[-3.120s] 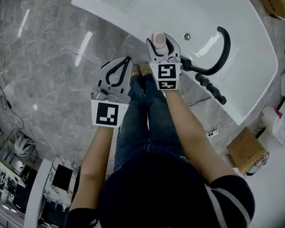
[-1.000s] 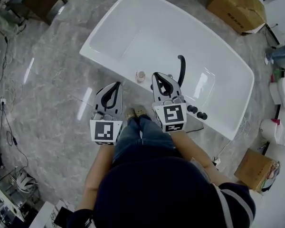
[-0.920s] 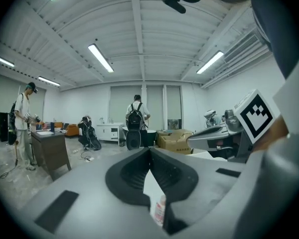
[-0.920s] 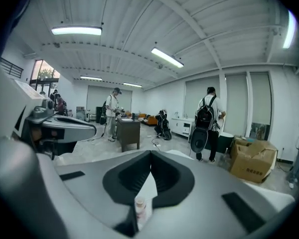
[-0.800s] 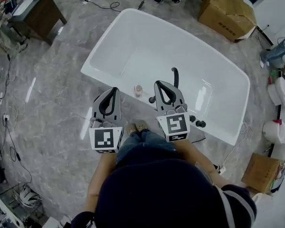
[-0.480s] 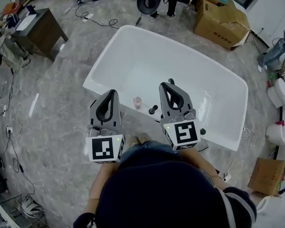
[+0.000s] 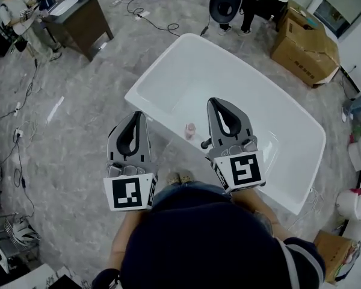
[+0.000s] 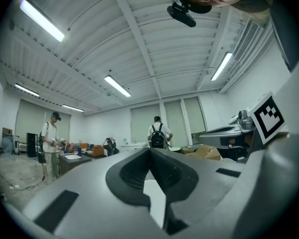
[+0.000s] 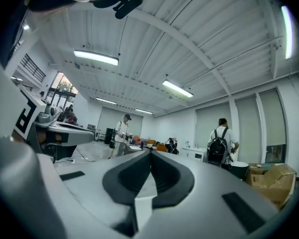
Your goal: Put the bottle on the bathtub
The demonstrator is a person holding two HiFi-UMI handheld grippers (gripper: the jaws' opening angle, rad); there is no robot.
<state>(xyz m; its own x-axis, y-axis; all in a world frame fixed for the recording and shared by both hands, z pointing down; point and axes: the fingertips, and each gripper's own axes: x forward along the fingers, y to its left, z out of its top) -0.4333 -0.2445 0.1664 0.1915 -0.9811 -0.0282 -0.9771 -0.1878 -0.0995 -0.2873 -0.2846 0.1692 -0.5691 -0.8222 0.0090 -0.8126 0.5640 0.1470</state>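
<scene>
Left gripper (image 7: pixel 136 115) and right gripper (image 7: pixel 219 102) both fully closed, nothing between jaws; small pink bottle (image 7: pixel 190 129) stands upright on bathtub (image 7: pixel 153 65) near rim.

The bottle (image 7: pixel 190 130) stands on the near edge of the bathtub (image 7: pixel 158 63), toward its left end. In the head view the left gripper (image 7: pixel 138 114) is to its left and the right gripper (image 7: pixel 215 101) to its right. A desk (image 7: pixel 78 18) stands beyond the left end, and a cardboard box (image 7: pixel 304 48) behind the far edge.
</scene>
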